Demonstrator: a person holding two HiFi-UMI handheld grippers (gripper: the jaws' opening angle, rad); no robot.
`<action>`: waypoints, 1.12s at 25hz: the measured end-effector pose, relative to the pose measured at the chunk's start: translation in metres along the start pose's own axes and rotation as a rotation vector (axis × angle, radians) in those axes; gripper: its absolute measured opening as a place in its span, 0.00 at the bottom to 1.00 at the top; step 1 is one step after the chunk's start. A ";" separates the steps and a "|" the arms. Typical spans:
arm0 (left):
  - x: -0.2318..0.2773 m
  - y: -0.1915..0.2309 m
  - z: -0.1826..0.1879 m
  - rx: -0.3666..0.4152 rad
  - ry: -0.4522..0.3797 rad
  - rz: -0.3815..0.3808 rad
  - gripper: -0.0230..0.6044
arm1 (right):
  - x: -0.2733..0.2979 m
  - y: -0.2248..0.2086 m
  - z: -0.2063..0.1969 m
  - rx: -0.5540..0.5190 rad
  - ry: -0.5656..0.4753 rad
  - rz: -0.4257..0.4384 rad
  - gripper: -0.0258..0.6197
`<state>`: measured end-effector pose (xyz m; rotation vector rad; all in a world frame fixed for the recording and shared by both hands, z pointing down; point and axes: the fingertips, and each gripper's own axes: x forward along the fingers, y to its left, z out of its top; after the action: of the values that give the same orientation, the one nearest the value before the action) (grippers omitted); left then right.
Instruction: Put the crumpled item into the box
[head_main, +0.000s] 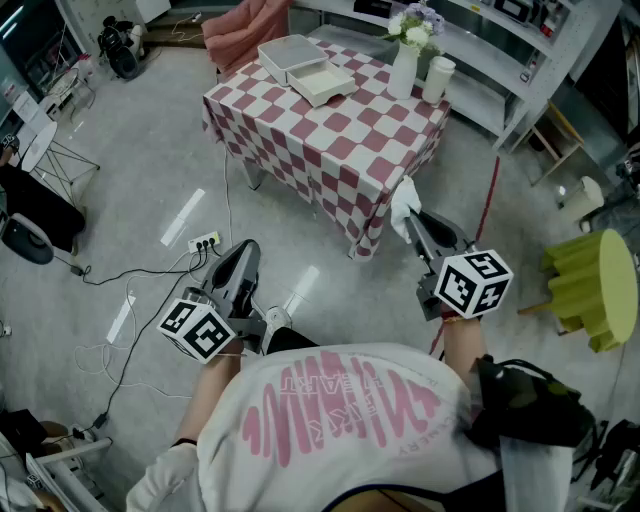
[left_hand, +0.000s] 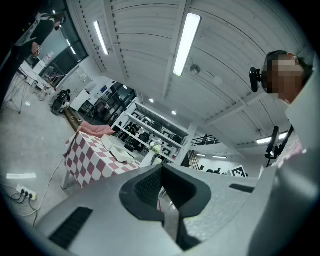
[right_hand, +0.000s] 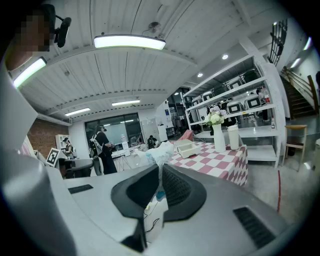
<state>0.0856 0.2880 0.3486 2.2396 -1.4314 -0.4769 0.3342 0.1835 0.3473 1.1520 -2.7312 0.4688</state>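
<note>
Poking lengthwise toward the table (head_main: 300, 140) from pinched right tongs (head_main: 413, 222), crumpled item (head_main: 403, 200); left tongs (head_main: 244, 252) closed, empty.

On the table draped in red-and-white checked cloth (head_main: 300, 150): a shallow white open box (head_main: 322, 85) against a second white rectangular tray (head_main: 290, 55) (far side), a tall white flower vase (head_main: 403, 70), a white cylindrical cup (head_main: 437, 80) just beside.

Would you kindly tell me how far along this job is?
Done: the crumpled white plastic-looking wad is picked up, pinched in the shut right gripper. In hand: it is held above the floor, short of the red-and-white checked table. Left: carry it to the open white rectangular box on that table and release it there. The left gripper is shut and empty.
</note>
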 end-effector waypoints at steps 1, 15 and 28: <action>0.002 0.004 0.001 -0.002 -0.002 -0.002 0.05 | 0.004 -0.001 0.001 -0.001 0.002 -0.002 0.07; 0.044 0.111 0.063 -0.008 -0.018 0.002 0.05 | 0.129 0.001 0.030 0.020 -0.009 -0.015 0.07; 0.052 0.232 0.173 0.036 -0.059 0.024 0.05 | 0.266 0.050 0.085 0.033 -0.097 0.003 0.08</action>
<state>-0.1569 0.1249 0.3234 2.2506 -1.5064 -0.5168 0.1126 0.0084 0.3219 1.2090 -2.8182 0.4714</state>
